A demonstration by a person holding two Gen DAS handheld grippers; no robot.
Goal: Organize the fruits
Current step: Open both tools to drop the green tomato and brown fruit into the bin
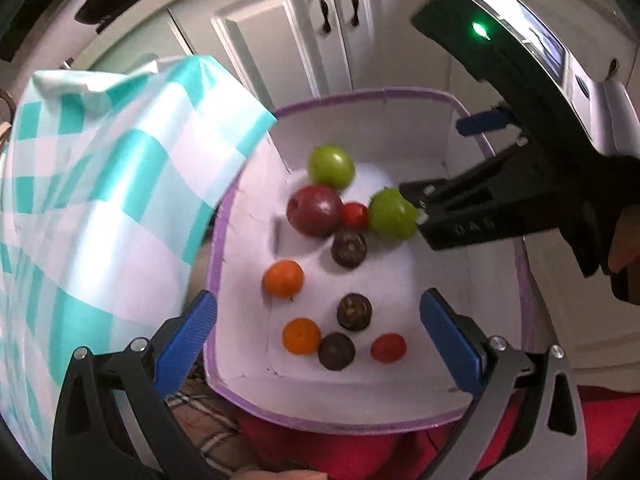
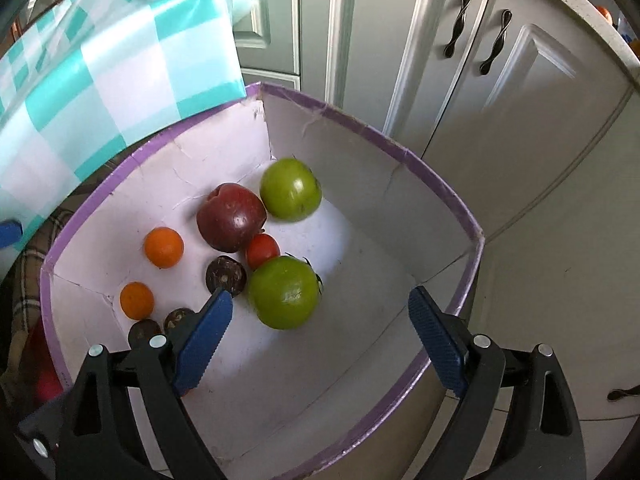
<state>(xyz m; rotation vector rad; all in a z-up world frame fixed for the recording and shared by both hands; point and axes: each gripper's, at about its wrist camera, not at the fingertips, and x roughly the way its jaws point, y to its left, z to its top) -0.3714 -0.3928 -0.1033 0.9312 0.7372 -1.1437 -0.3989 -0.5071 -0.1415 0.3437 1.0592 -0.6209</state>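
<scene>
A white cardboard box with a purple rim (image 1: pixel 218 240) (image 2: pixel 460 200) holds the fruit. Inside lie two green fruits (image 1: pixel 331 166) (image 1: pixel 392 214), a dark red plum (image 1: pixel 315 211) (image 2: pixel 231 216), small red tomatoes (image 1: pixel 388 347), small oranges (image 1: pixel 283 278) (image 2: pixel 164 247) and several dark brown round fruits (image 1: pixel 354 311). My left gripper (image 1: pixel 320 320) hangs open over the near end of the box, with nothing between its fingers. My right gripper (image 2: pixel 320 312) (image 1: pixel 440 160) stands open above the box. The nearer green fruit (image 2: pixel 285 292) lies loose below it, and no pad presses on it.
A teal and white checked cloth (image 1: pixel 100 200) (image 2: pixel 100 72) hangs over the left side of the box. Pale cabinet doors (image 2: pixel 380 40) with dark handles stand right behind it. Red fabric (image 1: pixel 360 456) and a plaid cloth (image 1: pixel 208 420) lie under the near rim.
</scene>
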